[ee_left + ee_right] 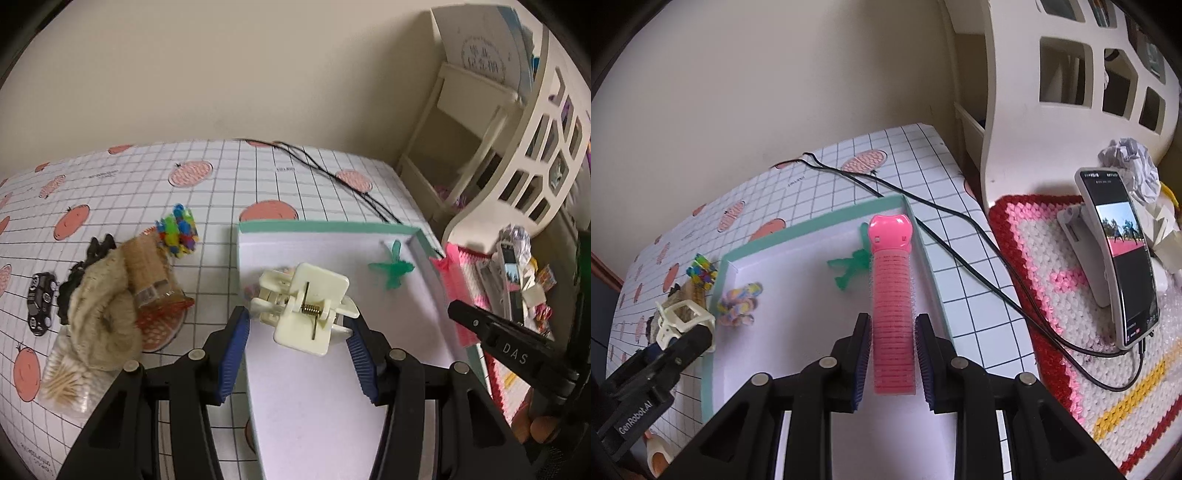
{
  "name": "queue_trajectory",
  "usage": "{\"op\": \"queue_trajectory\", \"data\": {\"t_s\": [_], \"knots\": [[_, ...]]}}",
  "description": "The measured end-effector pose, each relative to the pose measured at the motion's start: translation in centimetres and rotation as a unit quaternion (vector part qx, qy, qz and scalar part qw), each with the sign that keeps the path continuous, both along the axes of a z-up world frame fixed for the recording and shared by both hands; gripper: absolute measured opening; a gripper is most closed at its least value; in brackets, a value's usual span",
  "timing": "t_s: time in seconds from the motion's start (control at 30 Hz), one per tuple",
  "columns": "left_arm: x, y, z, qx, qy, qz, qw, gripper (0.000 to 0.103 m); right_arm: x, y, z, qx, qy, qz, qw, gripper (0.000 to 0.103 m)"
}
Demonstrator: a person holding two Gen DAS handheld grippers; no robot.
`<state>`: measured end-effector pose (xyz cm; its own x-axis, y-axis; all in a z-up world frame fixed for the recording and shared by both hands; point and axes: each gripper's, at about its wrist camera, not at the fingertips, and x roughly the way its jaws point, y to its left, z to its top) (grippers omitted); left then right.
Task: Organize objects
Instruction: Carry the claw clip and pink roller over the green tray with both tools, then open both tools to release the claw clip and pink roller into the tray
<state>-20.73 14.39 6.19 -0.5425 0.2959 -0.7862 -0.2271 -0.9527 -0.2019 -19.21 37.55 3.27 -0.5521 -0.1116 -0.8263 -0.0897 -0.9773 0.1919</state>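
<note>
1. The left wrist view looks forward and down along the left claw (pixel 300 325) from close above the table (pixel 221 177), facing the back wall with the white shelf unit (pixel 517 147) at its right edge.
2. The right wrist view looks the same way along the right claw (pixel 892 332), sitting farther right — it takes in the crocheted mat (pixel 1052 258) and the propped phone (pixel 1119 258).
3. Both views share the green-rimmed tray (pixel 325 226) (pixel 812 221), the green figure (pixel 393 267) (pixel 849 267) in it, and the black cable (pixel 332 173) (pixel 923 199).
4. Each camera catches the other claw at its edge — the right one at the left view's right side, the left one at the right view's lower left.
</note>
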Motion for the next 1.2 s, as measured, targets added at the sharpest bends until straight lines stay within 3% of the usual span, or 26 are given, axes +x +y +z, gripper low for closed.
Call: {"op": "queue_trajectory", "data": {"t_s": [0.53, 1.2], "knots": [[-0.2, 1.6, -3.2, -0.009, -0.039, -0.006, 0.9992, 0.055, -0.5, 0.1, -1.5, 0.001, -0.020, 0.001, 1.000, 0.026], [-0.4, 2.0, -3.7, -0.003, -0.055, -0.009, 0.9985, 0.055, -0.6, 0.0, -2.1, -0.006, -0.030, 0.003, 1.000, 0.028]]}}
